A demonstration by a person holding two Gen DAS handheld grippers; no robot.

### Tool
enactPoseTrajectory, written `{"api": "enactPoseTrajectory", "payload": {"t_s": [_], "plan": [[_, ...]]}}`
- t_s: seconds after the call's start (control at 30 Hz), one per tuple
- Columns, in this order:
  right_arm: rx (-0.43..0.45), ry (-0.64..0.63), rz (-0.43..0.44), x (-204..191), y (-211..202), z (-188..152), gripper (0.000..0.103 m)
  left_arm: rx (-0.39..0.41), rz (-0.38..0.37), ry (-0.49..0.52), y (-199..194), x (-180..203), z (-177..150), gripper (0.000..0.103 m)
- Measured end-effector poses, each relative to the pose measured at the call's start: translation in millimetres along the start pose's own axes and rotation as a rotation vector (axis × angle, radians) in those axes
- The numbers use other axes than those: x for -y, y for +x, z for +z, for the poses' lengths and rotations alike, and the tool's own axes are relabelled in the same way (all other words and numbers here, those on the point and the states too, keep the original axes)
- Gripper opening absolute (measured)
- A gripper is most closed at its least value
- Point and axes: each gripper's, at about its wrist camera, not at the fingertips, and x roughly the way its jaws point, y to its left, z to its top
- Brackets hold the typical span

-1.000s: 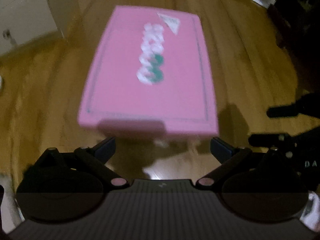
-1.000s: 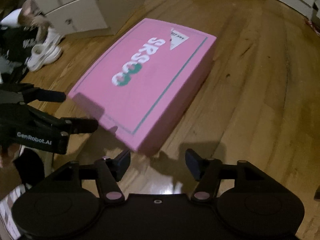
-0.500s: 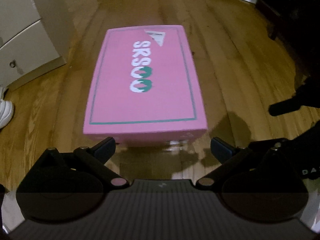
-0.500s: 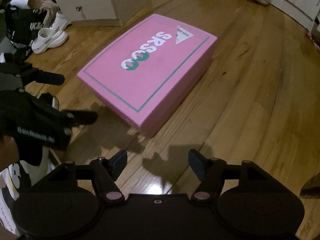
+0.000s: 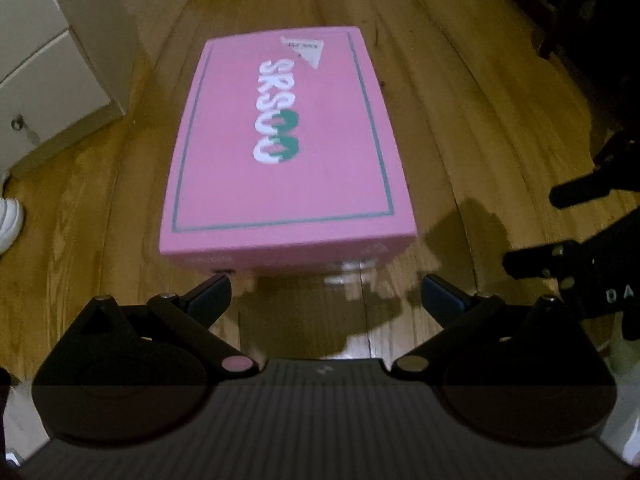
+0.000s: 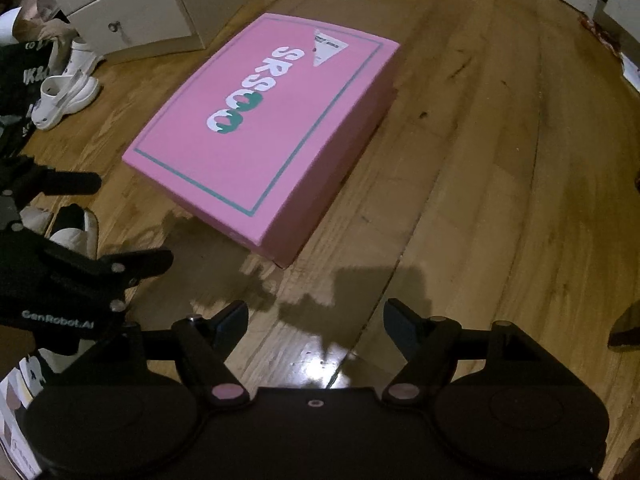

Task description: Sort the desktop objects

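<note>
The flat pink cardboard box with white-and-green lettering (image 5: 286, 148) lay closed on the glossy wooden floor (image 6: 500, 184), just ahead of the left gripper (image 5: 326, 294). Both it and the right gripper (image 6: 316, 320) were spread wide, holding nothing. Judging by this, the approach was under way; next, a jaw must catch the lid's near edge. Only the right view showed the white shoes (image 6: 66, 96) beside the cream drawer unit (image 6: 132, 8).

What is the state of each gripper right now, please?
Left gripper: open, holding nothing, just short of the pink box.
Right gripper: open, holding nothing, over the wooden floor.
</note>
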Motion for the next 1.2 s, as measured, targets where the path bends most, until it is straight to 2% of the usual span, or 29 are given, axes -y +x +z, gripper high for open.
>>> {"api": "enactPoseTrajectory", "payload": {"t_s": [0.1, 0.33, 0.4, 0.73, 0.93, 1.07, 1.2], "plan": [[-0.006, -0.006, 0.000, -0.8, 1.3, -0.8, 0.079, -0.022, 0.021, 0.035, 6.3, 4.4, -4.1, 0.103], [-0.018, -0.023, 0.002, -2.5, 4.3, -0.2, 0.079, -0.003, 0.030, 0.042, 6.7, 6.1, -4.2, 0.103], [-0.018, -0.027, 0.003, -3.6, 4.8, -0.1, 0.079, -0.022, 0.042, 0.043, 8.1, 7.7, -4.5, 0.103], [-0.013, -0.042, -0.002, -7.6, 7.6, 1.6, 0.079, -0.020, 0.039, 0.042, 9.1, 8.2, -4.2, 0.103], [-0.021, -0.048, -0.005, -9.5, 9.3, 2.3, 0.079, -0.048, 0.037, 0.046, 14.2, 10.3, -5.6, 0.103], [-0.025, -0.051, -0.005, -10.0, 9.6, 2.5, 0.079, -0.039, 0.048, 0.041, 14.0, 10.9, -6.0, 0.103], [-0.025, -0.048, -0.005, -10.5, 9.3, 2.5, 0.080, 0.007, 0.091, 0.032, 10.5, 9.7, -3.9, 0.103]]}}
